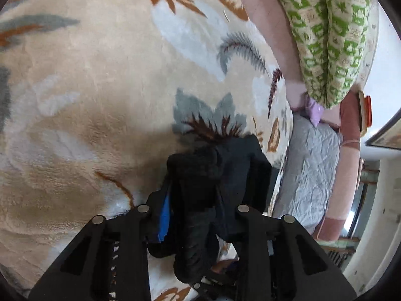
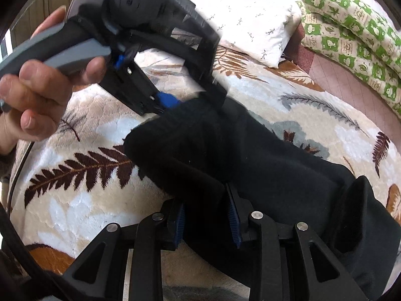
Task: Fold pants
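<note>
The black pants (image 2: pixel 225 155) are lifted over a beige leaf-patterned blanket (image 2: pixel 82 180). My right gripper (image 2: pixel 206 222) is shut on a thick edge of the pants; blue pads show on both sides of the cloth. My left gripper (image 1: pixel 198 215) is shut on a bunched part of the pants (image 1: pixel 213 175), which hides its fingertips. In the right wrist view the left gripper (image 2: pixel 175 102) shows, held by a hand (image 2: pixel 37 92), pinching the pants' far end.
The blanket (image 1: pixel 87 100) covers a bed. A green-and-cream quilt (image 2: pixel 351 25) and a white pillow (image 2: pixel 250 25) lie at the far side. A grey quilted pad (image 1: pixel 308 170) and pink sheet (image 1: pixel 270 37) lie at the bed's edge.
</note>
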`<state>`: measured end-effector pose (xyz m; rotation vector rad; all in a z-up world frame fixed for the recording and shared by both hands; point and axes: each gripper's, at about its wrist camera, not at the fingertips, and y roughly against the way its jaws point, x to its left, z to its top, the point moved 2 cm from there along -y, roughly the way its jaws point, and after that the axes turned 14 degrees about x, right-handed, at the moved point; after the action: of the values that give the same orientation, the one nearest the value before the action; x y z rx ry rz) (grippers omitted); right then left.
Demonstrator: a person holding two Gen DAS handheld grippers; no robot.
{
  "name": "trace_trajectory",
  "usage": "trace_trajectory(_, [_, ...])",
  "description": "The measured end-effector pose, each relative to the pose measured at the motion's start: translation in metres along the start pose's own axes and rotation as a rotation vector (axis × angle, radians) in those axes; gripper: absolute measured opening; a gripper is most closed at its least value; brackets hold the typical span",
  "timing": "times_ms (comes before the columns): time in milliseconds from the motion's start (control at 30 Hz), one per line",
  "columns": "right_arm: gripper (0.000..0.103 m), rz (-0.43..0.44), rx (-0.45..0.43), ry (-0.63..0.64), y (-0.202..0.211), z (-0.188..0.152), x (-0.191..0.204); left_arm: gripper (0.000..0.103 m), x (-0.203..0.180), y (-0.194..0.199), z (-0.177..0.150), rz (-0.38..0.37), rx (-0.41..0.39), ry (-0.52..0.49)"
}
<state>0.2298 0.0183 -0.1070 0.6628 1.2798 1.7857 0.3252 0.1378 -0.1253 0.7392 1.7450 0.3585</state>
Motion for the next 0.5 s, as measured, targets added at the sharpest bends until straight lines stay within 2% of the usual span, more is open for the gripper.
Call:
trace_trajectory(133, [0.029,-0.037,-0.012,0.021,0.0,0.0,0.004,0.022,0.0,0.007,-0.006,-0.076,-0.008,0.032])
trace_trajectory(300, [0.021,0.015,-0.037,-0.03,0.008,-0.001,-0.004,0.022,-0.01,0.009,-0.014,-0.123,-0.016,0.042])
trace_trajectory(500, [0.019,0.058,-0.096,-0.09,0.03,-0.006,-0.012,0.022,-0.038,0.016,-0.026,-0.178,-0.024,0.019])
